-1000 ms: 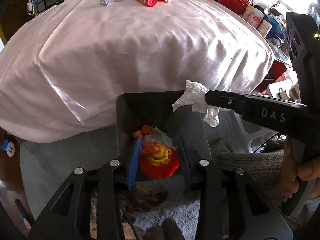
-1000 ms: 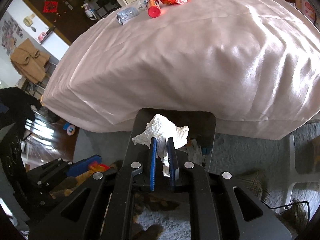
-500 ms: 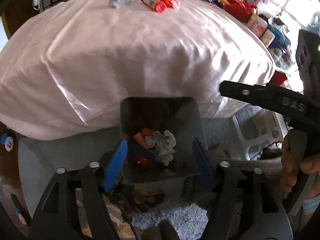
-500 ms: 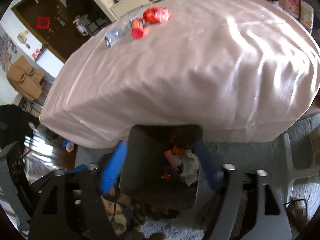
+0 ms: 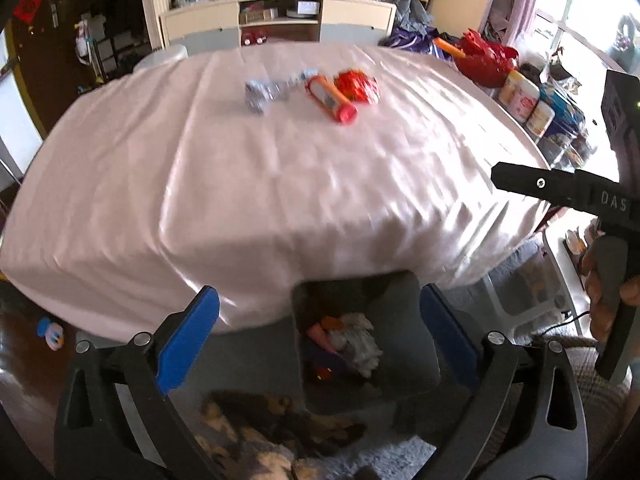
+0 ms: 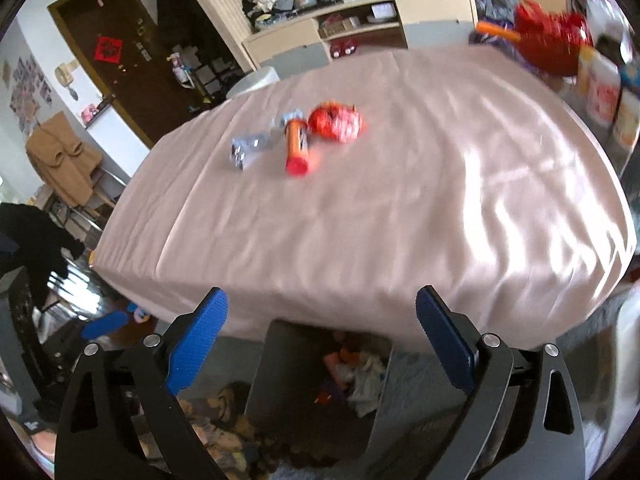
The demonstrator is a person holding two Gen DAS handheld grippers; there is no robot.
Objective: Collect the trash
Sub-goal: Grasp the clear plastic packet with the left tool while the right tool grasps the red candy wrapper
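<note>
The left gripper [image 5: 318, 330] hovered with its blue-padded jaws spread wide and nothing between them, above the near edge of the table draped in a shiny pale-pink cloth [image 5: 280, 184]. The right gripper [image 6: 320, 330] hung likewise, jaws fully apart and empty, over the same edge; in the left wrist view its black body reached in from the right, gripped by the person's right hand [image 5: 608, 280].

Below the table's near edge, on the grey carpet, stood the dark grey square trash bin [image 5: 404, 332], its far rim tucked just under the hanging cloth. Inside lay a crumpled white tissue [image 5: 360, 344] beside orange and red scraps; the right wrist view showed the same bin [image 6: 276, 364] with the tissue [image 6: 366, 380] against its right wall.

Far back on the table, well apart from both grippers, three pieces of trash lay close together: a crumpled silver-grey foil wrapper [image 5: 260, 94], an orange tube-shaped container with a red cap [image 5: 330, 98] lying on its side, and a crumpled red wrapper [image 5: 358, 86] just beside it. The right wrist view showed them blurred: foil [image 6: 248, 148], tube [image 6: 297, 146], red wrapper [image 6: 336, 120].

Between the near edge and that cluster the cloth lay open. Along the right edge stood white canisters [image 5: 520, 90] and a red bowl [image 5: 486, 58]; beyond the far edge, a cream shelving cabinet [image 5: 280, 20].
</note>
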